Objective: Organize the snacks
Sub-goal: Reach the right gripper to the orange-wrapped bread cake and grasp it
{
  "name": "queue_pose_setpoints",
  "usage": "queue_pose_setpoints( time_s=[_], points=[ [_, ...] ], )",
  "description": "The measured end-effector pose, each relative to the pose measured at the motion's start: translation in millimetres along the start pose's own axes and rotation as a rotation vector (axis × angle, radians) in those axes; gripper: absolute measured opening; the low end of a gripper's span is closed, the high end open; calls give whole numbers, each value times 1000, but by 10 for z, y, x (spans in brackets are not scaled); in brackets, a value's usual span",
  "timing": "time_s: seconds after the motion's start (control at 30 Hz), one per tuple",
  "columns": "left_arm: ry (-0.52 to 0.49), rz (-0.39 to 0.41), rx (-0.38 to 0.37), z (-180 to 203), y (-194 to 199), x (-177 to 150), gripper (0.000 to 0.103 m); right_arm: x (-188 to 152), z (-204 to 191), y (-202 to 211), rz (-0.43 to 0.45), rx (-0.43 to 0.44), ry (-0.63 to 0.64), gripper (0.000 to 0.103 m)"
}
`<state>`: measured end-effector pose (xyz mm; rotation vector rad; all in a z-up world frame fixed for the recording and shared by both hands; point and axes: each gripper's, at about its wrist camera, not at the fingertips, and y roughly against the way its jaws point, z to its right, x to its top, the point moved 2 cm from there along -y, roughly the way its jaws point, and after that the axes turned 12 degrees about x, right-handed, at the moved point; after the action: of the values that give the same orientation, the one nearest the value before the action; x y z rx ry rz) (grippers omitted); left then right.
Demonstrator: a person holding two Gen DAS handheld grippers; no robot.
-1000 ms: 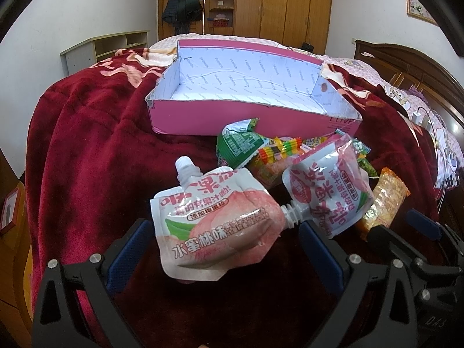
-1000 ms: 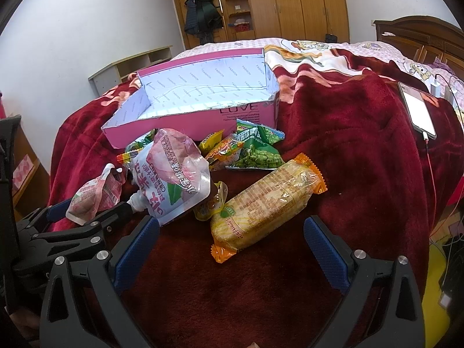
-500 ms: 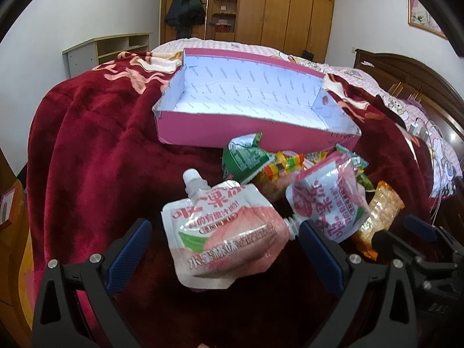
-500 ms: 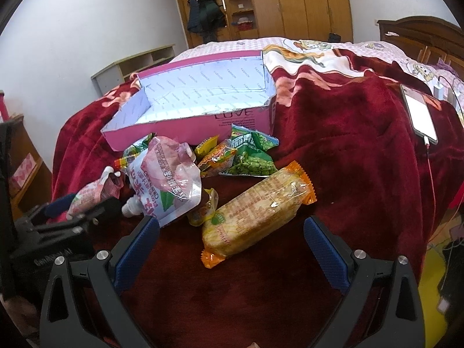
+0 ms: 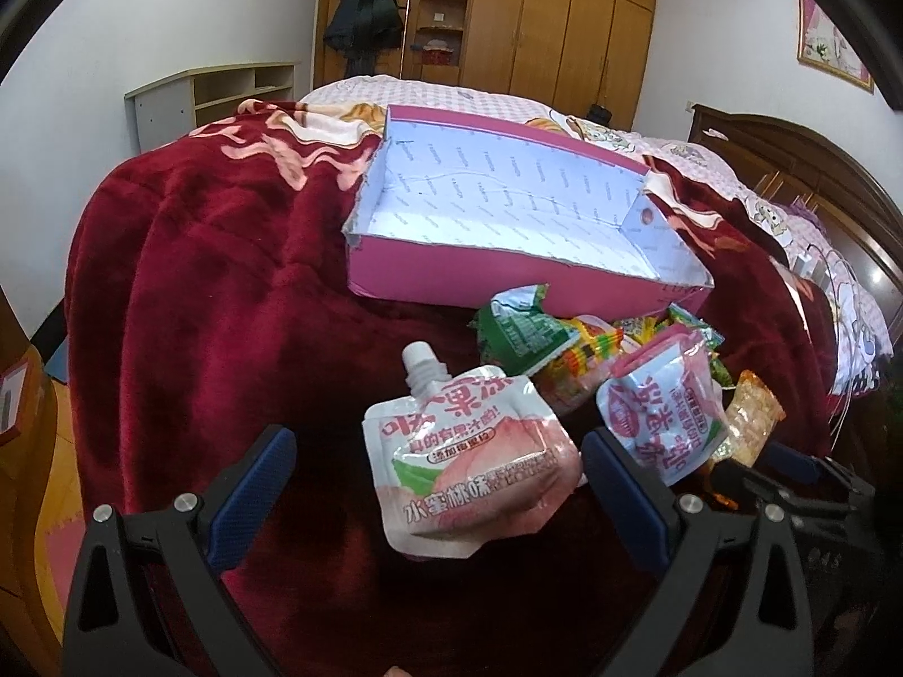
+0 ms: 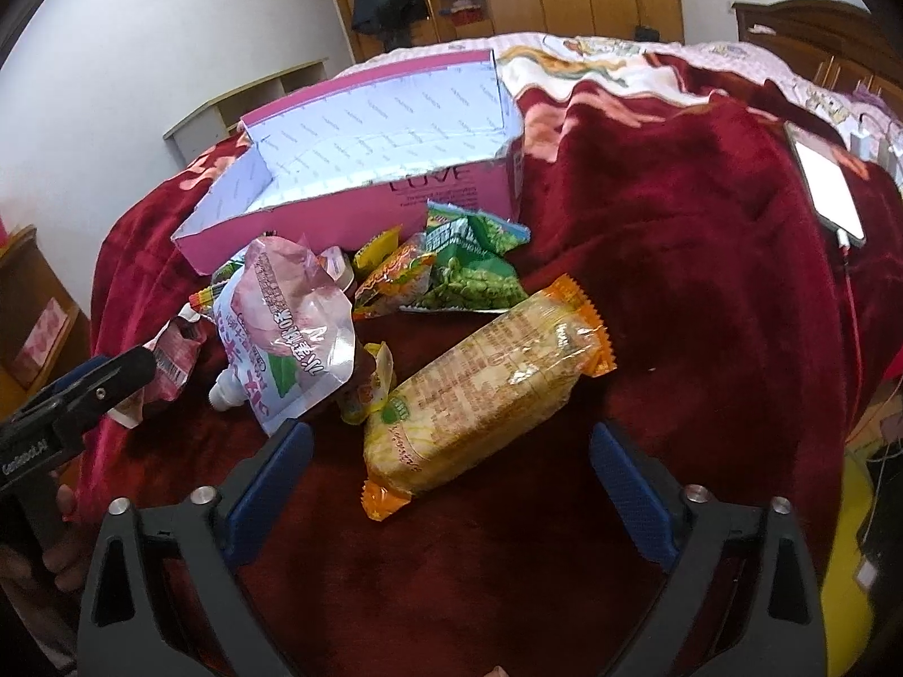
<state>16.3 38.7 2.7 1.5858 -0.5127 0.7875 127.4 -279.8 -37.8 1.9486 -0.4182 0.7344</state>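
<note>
Both claws stand wide open, holding nothing. Seen from the left wrist camera, the left claw (image 5: 434,471) has its blue pads either side of a peach jelly pouch (image 5: 468,468), a soft white and pink pack with a screw spout pointing up and away; the pads are near it but not touching. Over the last second this pouch has slid closer to the middle of the gap and turned more upright in the view, which suggests the claw has been lining up on it. Just to its right lies a second jelly pouch (image 5: 663,423), tilted against a heap of small snack bags (image 5: 570,350). Beyond the heap sits an open pink box (image 5: 508,282) with a pale lining and nothing visible in it, resting on the dark red blanket (image 5: 214,293) that covers the bed. From the right wrist camera, the right claw (image 6: 451,468) hovers just short of a long orange cracker pack (image 6: 485,383), which has come nearer and now lies partly between the pads. A green pea bag (image 6: 474,276) lies behind it, close to the box wall, and a phone (image 6: 827,186) lies well apart at the far right. No snack is in the box yet, so the sorting has barely begun; the likely next step is closing on the peach pouch, whose slack body may fold or slip when squeezed.
</note>
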Motion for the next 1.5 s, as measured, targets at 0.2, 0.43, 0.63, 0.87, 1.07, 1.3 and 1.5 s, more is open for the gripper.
queue_pose_setpoints(
  time_s=[0.2, 0.43, 0.63, 0.87, 1.07, 1.3, 1.5],
  points=[
    [-4, 24, -15, 10, 43, 10, 100, 42, 29, -69, 0, 17, -22, 95],
    [-18, -53, -25, 93, -168, -35, 81, 44, 62, -130, -5, 27, -46, 95],
    [-20, -44, -18, 115, -216, -57, 81, 16, 115, -171, -13, 36, -68, 94],
    [-12, -103, 12, 90, -382, -128, 77, 1, 131, -194, -16, 43, -74, 95],
    [4, -56, -36, 48, -248, -99, 77, -5, 149, -124, 6, 85, -119, 95],
    [-11, -75, -52, 108, -325, -66, 77, 116, 287, -91, 64, 161, -244, 83],
    [-12, -57, -51, 110, -294, -61, 77, 98, 341, -85, 82, 132, -263, 46]
  ],
)
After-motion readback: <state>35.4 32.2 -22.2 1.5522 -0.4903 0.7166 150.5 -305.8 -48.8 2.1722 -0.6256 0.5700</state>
